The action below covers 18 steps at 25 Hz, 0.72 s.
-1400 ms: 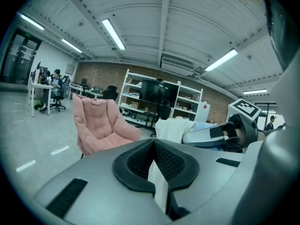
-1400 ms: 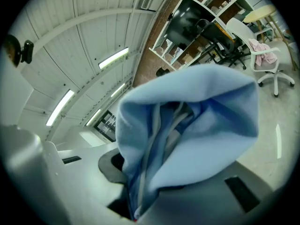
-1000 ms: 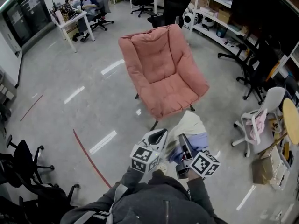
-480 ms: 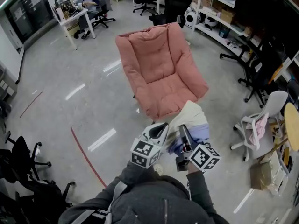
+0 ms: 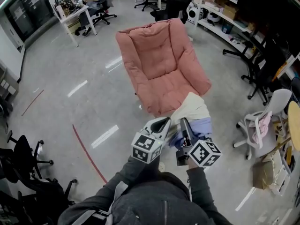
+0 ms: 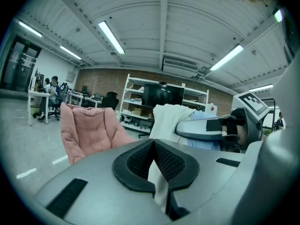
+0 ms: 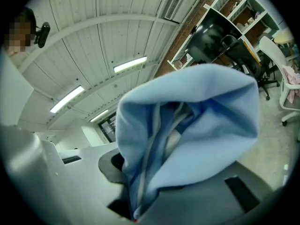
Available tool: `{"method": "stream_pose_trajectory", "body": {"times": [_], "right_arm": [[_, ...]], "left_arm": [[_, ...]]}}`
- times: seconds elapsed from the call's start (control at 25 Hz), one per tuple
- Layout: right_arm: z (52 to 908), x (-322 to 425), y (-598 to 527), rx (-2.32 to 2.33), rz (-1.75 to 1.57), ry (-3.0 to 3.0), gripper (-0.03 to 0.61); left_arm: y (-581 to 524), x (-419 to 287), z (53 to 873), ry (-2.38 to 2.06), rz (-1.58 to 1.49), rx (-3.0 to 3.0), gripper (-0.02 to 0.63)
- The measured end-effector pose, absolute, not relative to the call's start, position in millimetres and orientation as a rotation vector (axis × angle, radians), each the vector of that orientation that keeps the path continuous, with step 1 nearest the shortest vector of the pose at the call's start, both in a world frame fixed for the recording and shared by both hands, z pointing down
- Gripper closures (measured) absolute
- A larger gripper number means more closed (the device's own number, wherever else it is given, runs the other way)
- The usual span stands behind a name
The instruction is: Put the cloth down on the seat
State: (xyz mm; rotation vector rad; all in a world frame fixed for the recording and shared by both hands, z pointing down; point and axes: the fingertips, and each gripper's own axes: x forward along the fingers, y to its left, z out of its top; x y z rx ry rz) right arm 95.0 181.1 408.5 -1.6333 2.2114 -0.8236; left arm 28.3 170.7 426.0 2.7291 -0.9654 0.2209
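Observation:
A pink padded chair (image 5: pixel 161 64) stands on the grey floor ahead of me; its seat (image 5: pixel 176 90) is bare. I hold a bunched cream and light-blue cloth (image 5: pixel 193 115) in the air at the seat's front edge. My left gripper (image 5: pixel 161 124) is shut on a cream fold of the cloth (image 6: pixel 157 184); the chair (image 6: pixel 89 130) shows beyond it at the left. My right gripper (image 5: pixel 184 126) is shut on the blue part of the cloth (image 7: pixel 197 125), which fills its view and hides the fingertips.
A white office chair (image 5: pixel 265 118) with a pink rag stands at the right, black office chairs (image 5: pixel 255 69) behind it. Shelves (image 5: pixel 220 8) line the far right. More black chairs (image 5: pixel 28 170) sit at the left. A red floor line (image 5: pixel 86 153) runs nearby.
The chair has drawn closer in the head view. The cloth bundle now reaches the seat's front edge. Both grippers keep their hold.

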Motion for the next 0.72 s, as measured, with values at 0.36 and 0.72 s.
{"method": "stream_pose_trajectory", "body": {"times": [0.36, 0.72], "right_arm": [[409, 106, 123, -1.684, -0.767, 2.241, 0.476], [399, 124, 28, -1.715, -0.727, 2.275, 0.476]], "left_arm": [[113, 40, 425, -0.973, 0.212, 2.725, 0.606], [19, 58, 416, -0.980, 0.183, 2.723, 0.606]]}}
